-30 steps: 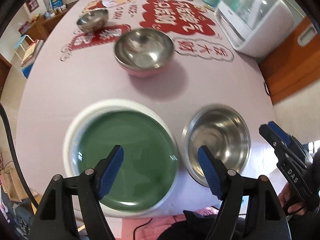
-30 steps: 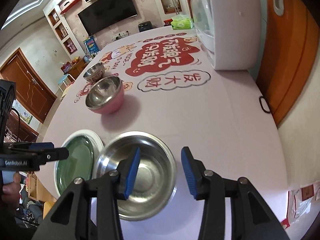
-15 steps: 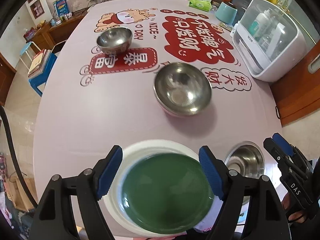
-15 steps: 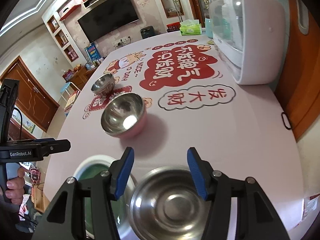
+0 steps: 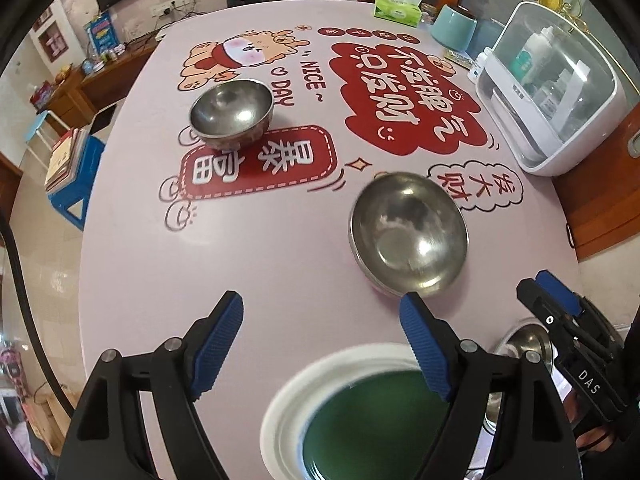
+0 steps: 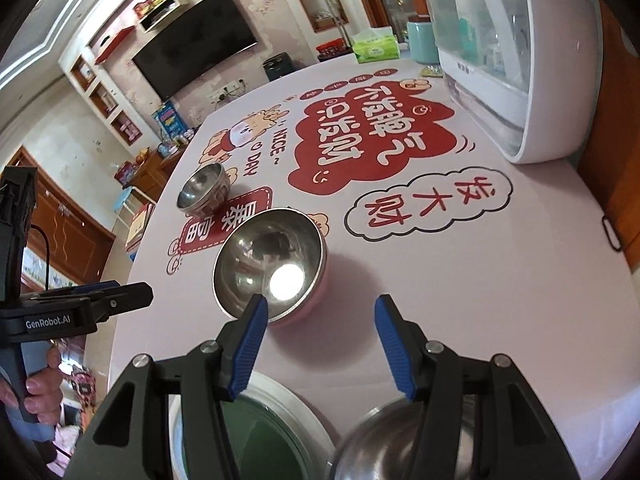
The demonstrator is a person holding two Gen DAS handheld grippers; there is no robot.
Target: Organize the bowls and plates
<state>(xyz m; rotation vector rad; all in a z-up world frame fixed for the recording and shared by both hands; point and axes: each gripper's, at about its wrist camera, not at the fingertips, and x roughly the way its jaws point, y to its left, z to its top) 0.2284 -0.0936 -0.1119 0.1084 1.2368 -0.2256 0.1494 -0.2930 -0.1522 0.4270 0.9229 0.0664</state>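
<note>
Nothing is stacked yet, I judge: my left hand-held gripper [image 5: 320,344] and right hand-held gripper [image 6: 320,344] both gape empty. On the tabletop [image 5: 280,240], the pink-sided bowl [image 6: 270,268] and small bowl [image 5: 232,112] sit apart; green plate [image 5: 372,424] and steel bowl [image 6: 400,444] lie nearest.

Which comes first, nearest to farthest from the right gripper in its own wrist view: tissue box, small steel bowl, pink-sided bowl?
From the right gripper:
1. Pink-sided bowl, just ahead, slightly left.
2. Small steel bowl, farther back, left.
3. Tissue box, far table edge, right.
</note>
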